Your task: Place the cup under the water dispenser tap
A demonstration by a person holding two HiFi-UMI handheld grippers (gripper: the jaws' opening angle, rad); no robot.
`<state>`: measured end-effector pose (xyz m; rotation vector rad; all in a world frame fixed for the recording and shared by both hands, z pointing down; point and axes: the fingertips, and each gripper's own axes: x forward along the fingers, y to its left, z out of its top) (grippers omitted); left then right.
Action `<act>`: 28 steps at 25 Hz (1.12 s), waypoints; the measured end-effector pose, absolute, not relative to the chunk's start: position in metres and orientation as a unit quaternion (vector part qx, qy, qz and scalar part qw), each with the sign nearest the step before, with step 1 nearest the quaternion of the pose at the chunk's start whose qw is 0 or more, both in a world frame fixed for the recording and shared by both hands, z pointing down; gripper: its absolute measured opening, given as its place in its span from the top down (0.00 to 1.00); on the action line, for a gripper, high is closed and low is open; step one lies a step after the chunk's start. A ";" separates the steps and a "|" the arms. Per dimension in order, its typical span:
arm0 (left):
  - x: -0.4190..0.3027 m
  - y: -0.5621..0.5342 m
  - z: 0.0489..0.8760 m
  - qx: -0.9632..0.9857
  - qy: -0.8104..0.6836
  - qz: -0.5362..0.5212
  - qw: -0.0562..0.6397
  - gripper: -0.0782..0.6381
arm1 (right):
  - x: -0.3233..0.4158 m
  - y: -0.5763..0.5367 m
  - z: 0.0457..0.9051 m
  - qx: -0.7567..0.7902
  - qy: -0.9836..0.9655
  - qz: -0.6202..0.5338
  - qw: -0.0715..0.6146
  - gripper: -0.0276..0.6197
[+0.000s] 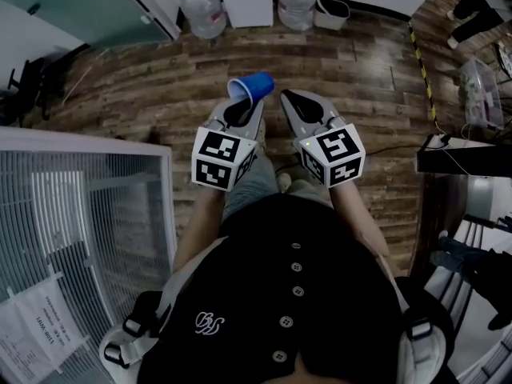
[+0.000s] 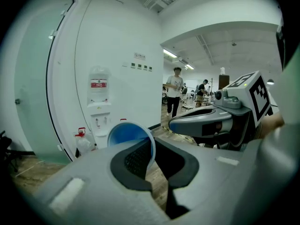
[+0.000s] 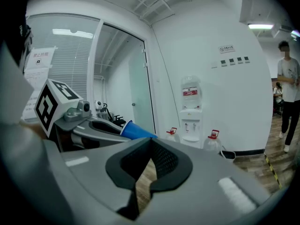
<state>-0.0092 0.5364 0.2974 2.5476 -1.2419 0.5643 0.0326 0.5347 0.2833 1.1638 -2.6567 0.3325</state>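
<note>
A blue cup (image 1: 252, 87) lies tipped on its side in my left gripper (image 1: 242, 104), which is shut on the cup's rim. In the left gripper view the cup's open mouth (image 2: 125, 133) faces the camera, its wall pinched between the pads. My right gripper (image 1: 287, 97) hangs beside it to the right, shut, with nothing between its fingers. The white water dispenser (image 1: 246, 3) stands against the far wall ahead. It also shows in the left gripper view as the dispenser (image 2: 99, 108) and in the right gripper view as the dispenser (image 3: 191, 112), well away from both grippers.
Two large water bottles (image 1: 202, 8) (image 1: 297, 2) flank the dispenser on the wooden floor. A glass partition (image 1: 80, 206) is close on the left. A person (image 2: 174, 92) stands further back to the right. A black table edge (image 1: 464, 160) juts in at the right.
</note>
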 end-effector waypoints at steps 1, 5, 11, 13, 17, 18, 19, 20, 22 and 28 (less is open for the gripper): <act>-0.011 0.530 0.298 0.875 -0.423 0.205 0.115 0.87 | 0.033 0.529 0.284 0.397 -0.904 0.113 0.112 0.96; -0.020 0.498 0.301 0.874 -0.410 0.250 0.075 0.87 | 0.037 0.495 0.287 0.407 -0.899 0.112 0.114 0.96; -0.030 0.434 0.300 0.880 -0.395 0.254 0.074 0.87 | 0.034 0.427 0.287 0.433 -0.888 0.108 0.113 0.96; -0.032 0.411 0.301 0.883 -0.388 0.253 0.076 0.87 | 0.028 0.403 0.287 0.435 -0.886 0.108 0.117 0.96; -0.041 0.366 0.300 0.888 -0.379 0.250 0.079 0.87 | 0.012 0.356 0.284 0.438 -0.884 0.110 0.117 0.96; -0.044 0.356 0.299 0.889 -0.376 0.248 0.079 0.87 | 0.008 0.347 0.283 0.439 -0.884 0.110 0.117 0.96; -0.047 0.347 0.299 0.890 -0.373 0.248 0.079 0.87 | 0.004 0.337 0.282 0.441 -0.883 0.108 0.118 0.96; -0.049 0.337 0.299 0.892 -0.370 0.249 0.078 0.87 | 0.001 0.328 0.282 0.442 -0.883 0.106 0.119 0.96; -0.054 0.318 0.298 0.894 -0.363 0.251 0.074 0.87 | -0.007 0.309 0.280 0.446 -0.881 0.105 0.119 0.96; -0.075 0.271 0.299 0.902 -0.344 0.254 0.068 0.87 | -0.031 0.262 0.281 0.460 -0.874 0.107 0.113 0.96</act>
